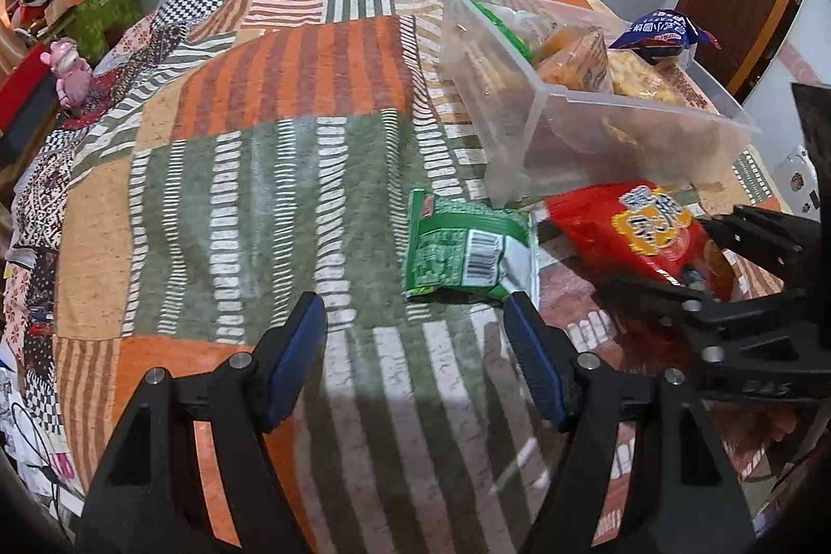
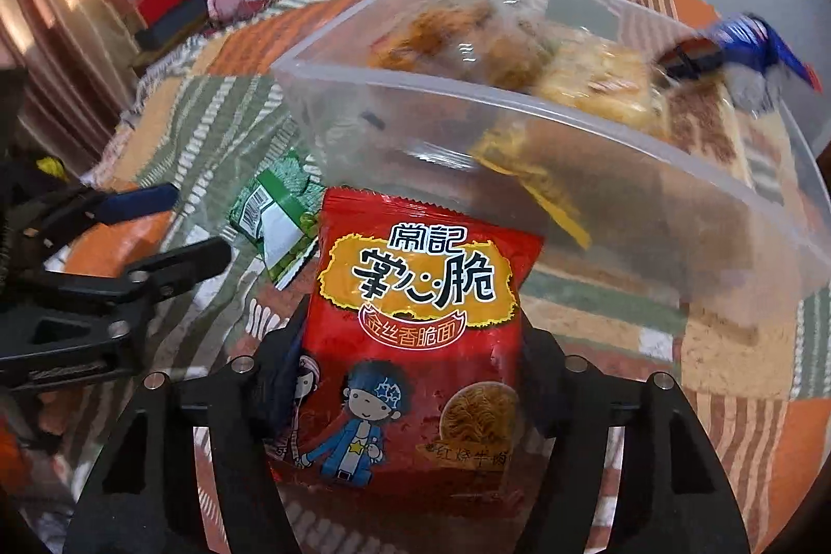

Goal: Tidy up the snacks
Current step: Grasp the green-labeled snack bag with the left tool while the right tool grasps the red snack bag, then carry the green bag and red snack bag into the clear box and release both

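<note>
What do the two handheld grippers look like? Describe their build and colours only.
Both match. The left gripper has black, angular plastic fingers with triangular cut-outs, silver pivot pins at the joints and ribbed dark blue pads on the inner faces. The right gripper has the same black frame and silver pins; its pads are mostly hidden. No cables, sleeves or markings are visible.

The left gripper (image 1: 415,330) hangs open over the quilt (image 1: 233,190), a green packet (image 1: 467,253) (barcode up) just past its fingertips, beside a red packet (image 1: 633,227) gripped by the right gripper (image 1: 696,258) before a clear bin (image 1: 597,123) of snacks.
</note>
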Demonstrator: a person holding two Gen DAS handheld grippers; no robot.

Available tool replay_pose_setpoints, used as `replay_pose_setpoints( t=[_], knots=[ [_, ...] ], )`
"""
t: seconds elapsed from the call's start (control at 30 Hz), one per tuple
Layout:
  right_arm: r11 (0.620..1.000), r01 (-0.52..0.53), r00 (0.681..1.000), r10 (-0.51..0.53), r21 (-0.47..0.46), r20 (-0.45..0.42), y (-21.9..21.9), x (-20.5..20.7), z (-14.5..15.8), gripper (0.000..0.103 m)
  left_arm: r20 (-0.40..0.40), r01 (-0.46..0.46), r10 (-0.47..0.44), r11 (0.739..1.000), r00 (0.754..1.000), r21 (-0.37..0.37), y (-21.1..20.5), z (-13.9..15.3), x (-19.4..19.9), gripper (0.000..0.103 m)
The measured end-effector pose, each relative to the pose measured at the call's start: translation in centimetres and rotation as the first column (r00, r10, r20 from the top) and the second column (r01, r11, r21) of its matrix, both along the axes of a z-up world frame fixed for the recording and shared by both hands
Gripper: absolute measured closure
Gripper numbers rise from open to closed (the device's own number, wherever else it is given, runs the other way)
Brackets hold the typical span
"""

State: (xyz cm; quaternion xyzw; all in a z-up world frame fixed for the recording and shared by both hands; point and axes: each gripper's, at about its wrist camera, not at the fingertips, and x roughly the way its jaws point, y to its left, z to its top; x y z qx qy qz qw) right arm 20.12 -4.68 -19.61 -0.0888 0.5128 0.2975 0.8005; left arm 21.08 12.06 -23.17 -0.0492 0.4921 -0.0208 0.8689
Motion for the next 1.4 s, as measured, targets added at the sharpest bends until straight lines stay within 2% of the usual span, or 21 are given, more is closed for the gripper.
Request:
replay_pose_setpoints(
  t=[0.27,0.47,0.53,0.57,0.6,0.73,0.83,1.0,1.27,1.4],
  knots=[
    [0.996,0.072,0.997,-0.072,0.045,-0.002,-3.2,-0.1,1.1,0.04,-0.013,0.04,-0.039,0.999,0.999,0.004,-2.2,-0.6,2.7,0.029],
    [0.991,0.111,0.993,-0.113,0.071,0.033,-4.9,-0.4,2.7,0.04,-0.017,0.05,-0.049,0.998,0.999,0.046,-3.5,-1.6,4.1,0.027],
    [0.99,0.117,0.992,-0.12,0.078,0.043,-5.3,-0.6,3.2,0.04,-0.007,0.052,-0.052,0.998,0.999,0.042,-3.6,-1.7,3.9,0.034],
    [0.989,0.12,0.991,-0.125,0.081,0.05,-5.6,-0.7,3.4,0.04,-0.005,0.056,-0.056,0.998,0.998,0.03,-3.6,-1.5,3.7,0.046],
    [0.989,0.123,0.99,-0.128,0.084,0.055,-5.8,-0.9,3.6,0.04,-0.004,0.055,-0.055,0.998,0.998,0.031,-3.5,-1.5,3.6,0.049],
    [0.985,0.137,0.986,-0.145,0.106,0.076,-6.9,-1.0,4.4,0.04,0.009,0.068,-0.068,0.997,0.998,0.046,-3.6,-0.7,2.4,0.055],
    [0.981,0.151,0.983,-0.163,0.125,0.09,-7.7,-0.9,5.1,0.04,0.032,0.071,-0.074,0.995,0.997,0.071,-3.6,0.5,1.5,0.056],
    [0.974,0.169,0.976,-0.187,0.149,0.114,-8.8,-0.7,6.1,0.04,0.115,0.033,-0.044,0.995,0.992,0.095,-3.3,3.7,0.2,0.056],
    [0.965,0.197,0.962,-0.224,0.172,0.159,-10.1,0.6,7.5,0.04,0.199,0.032,-0.037,0.999,0.979,0.029,-4.0,8.3,0.9,0.056],
    [0.963,0.203,0.957,-0.234,0.178,0.169,-10.4,1.5,7.8,0.04,0.237,0.056,-0.06,0.998,0.97,0.027,-5.4,10.1,2.3,0.056]
  ],
)
